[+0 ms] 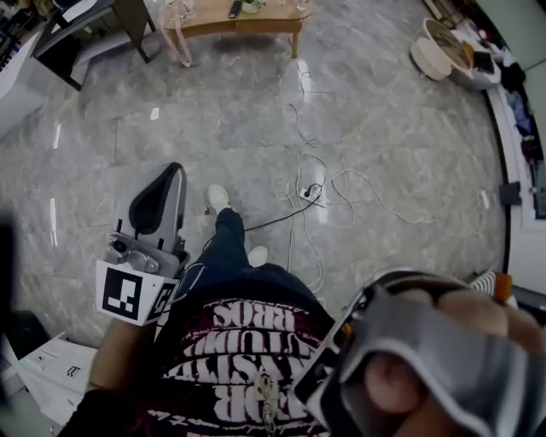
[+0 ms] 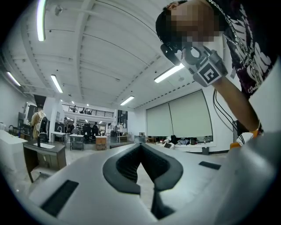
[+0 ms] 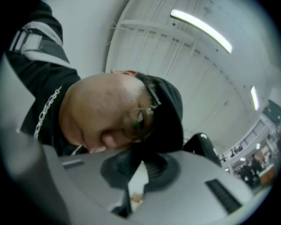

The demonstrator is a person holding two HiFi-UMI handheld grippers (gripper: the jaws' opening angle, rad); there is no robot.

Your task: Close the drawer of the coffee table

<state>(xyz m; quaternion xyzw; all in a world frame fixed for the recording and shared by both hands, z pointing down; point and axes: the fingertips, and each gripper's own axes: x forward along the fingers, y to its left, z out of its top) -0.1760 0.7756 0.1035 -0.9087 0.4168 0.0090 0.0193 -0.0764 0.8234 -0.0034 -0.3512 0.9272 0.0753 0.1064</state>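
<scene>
The dark T-shirt with a maroon panel (image 1: 256,341) carries white block lettering, upside down in the head view. Only the word "BROS" in its top line can be read with any confidence. The white cube (image 1: 128,293) bears black square code markers, no letters.

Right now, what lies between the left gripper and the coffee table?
Head view: only bare marble floor between left gripper and coffee table; loose cables lie off to the right.
</scene>
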